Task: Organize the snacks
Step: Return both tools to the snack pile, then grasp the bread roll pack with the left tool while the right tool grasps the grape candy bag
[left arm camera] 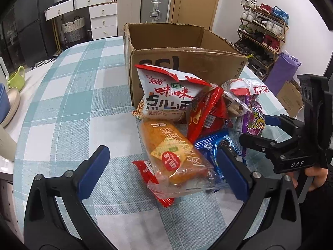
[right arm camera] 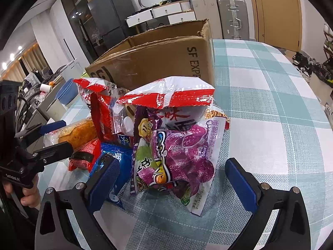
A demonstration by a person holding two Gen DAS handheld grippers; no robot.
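Teal-and-white checked cloth (left arm camera: 68,95), woven and matte, covers the round table, and on it stands an open corrugated cardboard box (left arm camera: 187,62) with ragged torn rims and printed black lettering. Just in front of the box lies a heap of glossy, crinkled snack packets touching one another: a puffy white-and-red noodle-snack bag (left arm camera: 166,95) leaning against the box wall, a shiny red packet (left arm camera: 205,112) tilted beside it, a clear wrapper holding an oblong golden bread roll (left arm camera: 168,154), a blue foil packet (left arm camera: 216,145), and a purple candy bag (right arm camera: 179,158) with sugary grape pictures standing nearly upright at the pile's right side.

From the left wrist view, the left gripper (left arm camera: 162,175) hovers low over the table, its black arms spread wide and its blue ridged pads (left arm camera: 93,173) flanking the bread roll's near end without pressing it; nothing is held. From the right wrist view, the right gripper (right arm camera: 172,179) is likewise released, blue pads either side of the purple candy bag, the left one lying over the blue foil packet. A hand (right arm camera: 27,191) grips the left tool's handle
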